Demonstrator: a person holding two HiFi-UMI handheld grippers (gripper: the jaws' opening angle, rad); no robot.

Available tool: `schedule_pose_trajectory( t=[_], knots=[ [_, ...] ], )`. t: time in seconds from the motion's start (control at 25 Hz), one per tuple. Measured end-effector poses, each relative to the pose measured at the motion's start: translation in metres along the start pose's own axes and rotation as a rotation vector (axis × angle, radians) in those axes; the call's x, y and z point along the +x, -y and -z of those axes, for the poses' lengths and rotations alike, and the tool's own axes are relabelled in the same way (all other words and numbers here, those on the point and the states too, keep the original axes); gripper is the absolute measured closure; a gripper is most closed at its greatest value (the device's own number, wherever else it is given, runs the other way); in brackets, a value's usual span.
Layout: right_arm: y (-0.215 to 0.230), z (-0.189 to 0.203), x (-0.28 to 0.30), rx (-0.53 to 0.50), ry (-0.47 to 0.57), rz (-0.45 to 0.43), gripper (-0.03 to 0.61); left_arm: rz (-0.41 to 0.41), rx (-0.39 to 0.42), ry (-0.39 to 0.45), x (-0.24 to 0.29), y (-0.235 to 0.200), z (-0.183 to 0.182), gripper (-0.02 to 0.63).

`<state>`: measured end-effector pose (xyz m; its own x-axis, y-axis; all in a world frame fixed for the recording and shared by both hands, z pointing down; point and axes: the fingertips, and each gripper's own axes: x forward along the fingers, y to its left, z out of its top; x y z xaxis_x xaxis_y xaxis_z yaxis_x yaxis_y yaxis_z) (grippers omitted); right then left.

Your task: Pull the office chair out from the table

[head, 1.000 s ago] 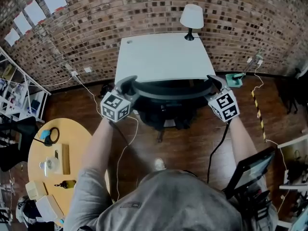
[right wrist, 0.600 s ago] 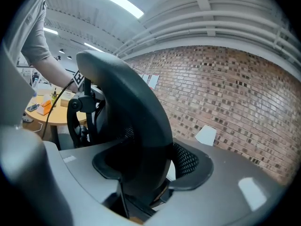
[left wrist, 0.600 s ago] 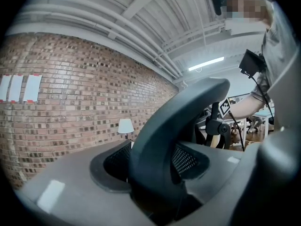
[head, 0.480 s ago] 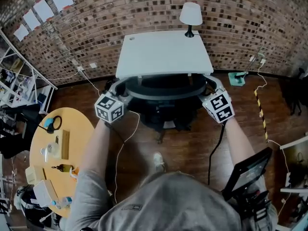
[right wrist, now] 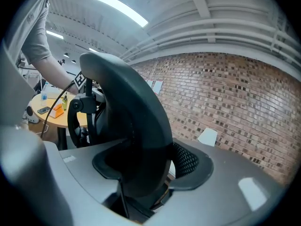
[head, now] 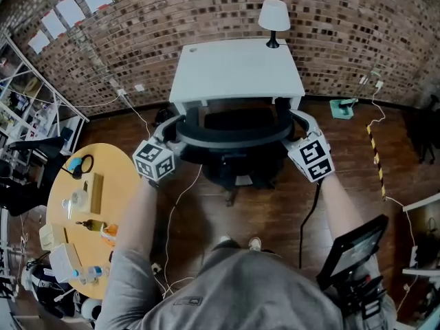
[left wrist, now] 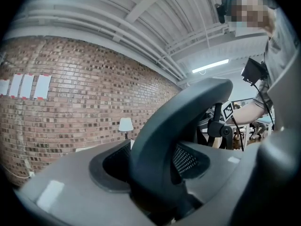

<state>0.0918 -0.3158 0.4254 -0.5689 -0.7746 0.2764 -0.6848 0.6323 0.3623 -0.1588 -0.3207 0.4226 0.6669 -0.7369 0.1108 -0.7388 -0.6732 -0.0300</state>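
In the head view the black office chair's curved backrest [head: 234,130] stands just in front of the white table [head: 237,71], its seat partly out from under the edge. My left gripper [head: 173,126] is closed round the backrest's left end and my right gripper [head: 300,121] round its right end. The left gripper view shows the backrest rim [left wrist: 178,126] filling the gap between the pads of the left gripper [left wrist: 160,173], whose jaws are opening slightly. In the right gripper view the rim [right wrist: 136,126] sits the same way in the right gripper [right wrist: 141,173].
A white lamp [head: 273,16] stands on the table's far edge against the brick wall. A round wooden table [head: 82,212] with small items is at the left, a metal shelf [head: 27,108] behind it. Cables cross the wooden floor. A dark screen [head: 354,243] stands at the lower right.
The chair has rolled away from the table towards me, so more of its seat shows. Both grippers came back with the backrest, still closed on its ends.
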Motion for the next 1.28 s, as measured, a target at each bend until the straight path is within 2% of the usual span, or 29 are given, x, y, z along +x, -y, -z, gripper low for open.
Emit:
schedule_pose_trajectory(
  t=[0.32,0.68,1.28],
  knots=[
    [-0.021,0.001,-0.032,0.007,-0.023,0.030,0.307,-0.002,-0.104,0.050,-0.028,0.022,0.010,0.342],
    [-0.062,-0.001,-0.061,0.026,-0.062,0.078,0.307,0.037,-0.094,0.038,-0.066,0.039,0.017,0.342],
    [-0.099,-0.005,-0.119,0.026,-0.026,0.070,0.308,0.002,-0.093,0.044,-0.111,0.086,0.017,0.342]
  ],
)
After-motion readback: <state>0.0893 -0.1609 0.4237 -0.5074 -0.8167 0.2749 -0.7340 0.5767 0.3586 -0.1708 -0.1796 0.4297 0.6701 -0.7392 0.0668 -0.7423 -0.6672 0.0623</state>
